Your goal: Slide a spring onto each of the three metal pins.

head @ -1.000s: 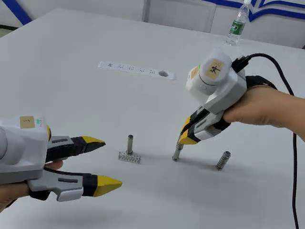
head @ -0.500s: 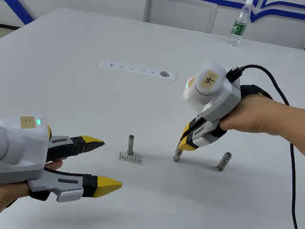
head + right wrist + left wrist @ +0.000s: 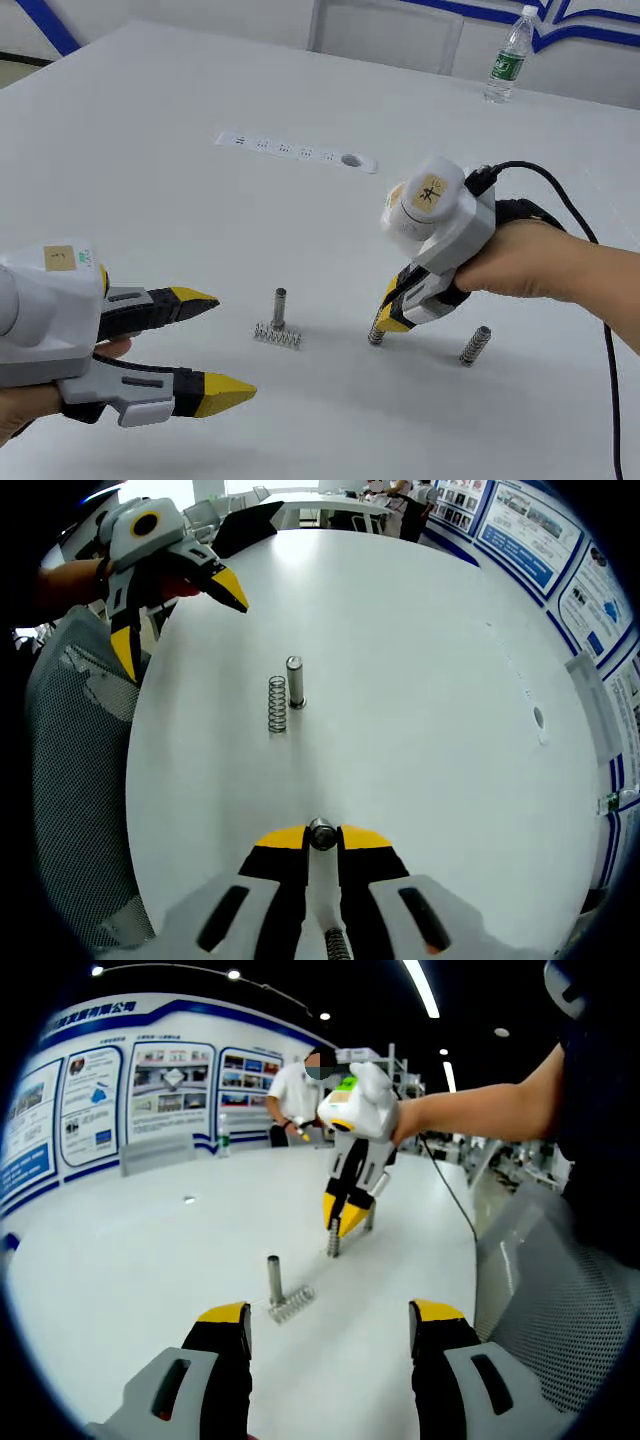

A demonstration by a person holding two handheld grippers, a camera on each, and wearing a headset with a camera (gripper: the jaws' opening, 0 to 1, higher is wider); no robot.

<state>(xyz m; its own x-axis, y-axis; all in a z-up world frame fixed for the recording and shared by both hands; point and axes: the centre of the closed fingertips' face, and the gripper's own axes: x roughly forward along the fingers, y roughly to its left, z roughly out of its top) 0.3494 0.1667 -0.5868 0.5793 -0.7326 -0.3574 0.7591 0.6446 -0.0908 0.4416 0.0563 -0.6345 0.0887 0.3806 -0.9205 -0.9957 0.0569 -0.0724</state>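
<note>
The right gripper (image 3: pixel 385 320) points down at the bench (image 3: pixel 150 200). Its jaws are pinched close together around the middle pin (image 3: pixel 322 833). In the right gripper view, the round end of that pin sits right between the yellow tips. In the left gripper view, a spring (image 3: pixel 333 1243) is wound around this pin just under the tips.

The left gripper (image 3: pixel 225 342) hangs above the bench, at about 8 o'clock from the pins. Its jaws are wide apart.

The bare pin (image 3: pixel 280 305) stands up straight at 9 o'clock from the middle pin. A loose spring (image 3: pixel 277 335) lies flat on the bench at 6 o'clock from the bare pin, right by its foot. The third pin (image 3: pixel 474 345) is at 3 o'clock from the middle pin. It leans a little and has coils wound all around it.

Far off at 12 o'clock lies a white power strip (image 3: pixel 295 152). A water bottle (image 3: pixel 508 55) stands at 1 o'clock, near the far edge. A black cable (image 3: pixel 560 190) runs back from the right gripper over the person's hand (image 3: pixel 520 258).
</note>
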